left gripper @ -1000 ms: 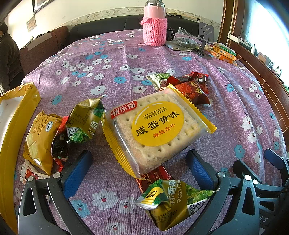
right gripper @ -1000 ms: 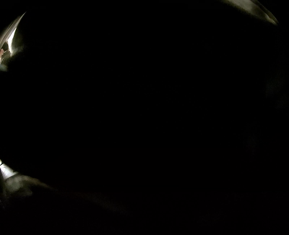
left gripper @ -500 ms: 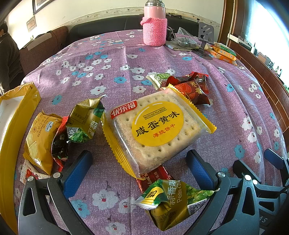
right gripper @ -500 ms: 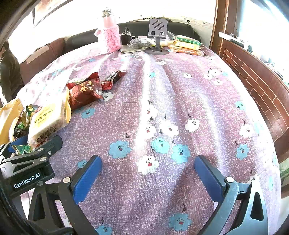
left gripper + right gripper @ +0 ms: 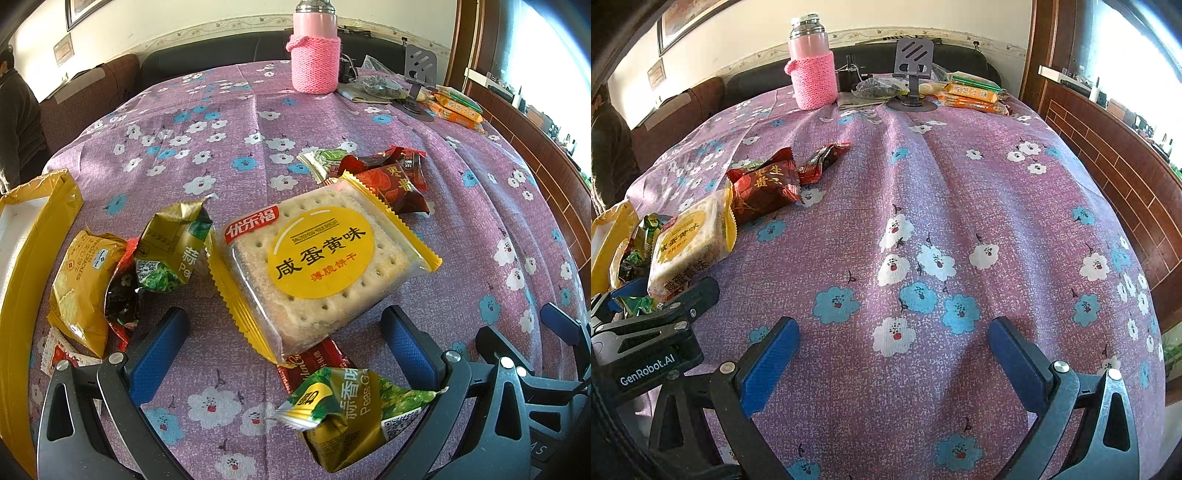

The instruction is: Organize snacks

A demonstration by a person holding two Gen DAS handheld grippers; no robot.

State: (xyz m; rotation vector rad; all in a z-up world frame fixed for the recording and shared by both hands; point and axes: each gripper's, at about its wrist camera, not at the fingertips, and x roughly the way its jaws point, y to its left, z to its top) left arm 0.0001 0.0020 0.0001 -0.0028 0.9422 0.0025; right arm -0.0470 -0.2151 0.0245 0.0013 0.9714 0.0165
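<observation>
Both grippers are held spread wide over the flowered tablecloth (image 5: 923, 192), with nothing gripped.

Ahead of the left gripper (image 5: 284, 332) a cracker packet (image 5: 317, 266) is seen lying flat, with green pea packets (image 5: 173, 247) and red sweets (image 5: 391, 181) scattered around it and a yellow box (image 5: 22, 280) at its left. Only bare cloth is framed by the right gripper (image 5: 894, 347).

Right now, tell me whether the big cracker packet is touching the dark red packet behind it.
Touching. In the left wrist view the cracker packet's yellow crimped edge overlaps the dark red packet; the right wrist view also shows them pressed together with no tablecloth between.
</observation>
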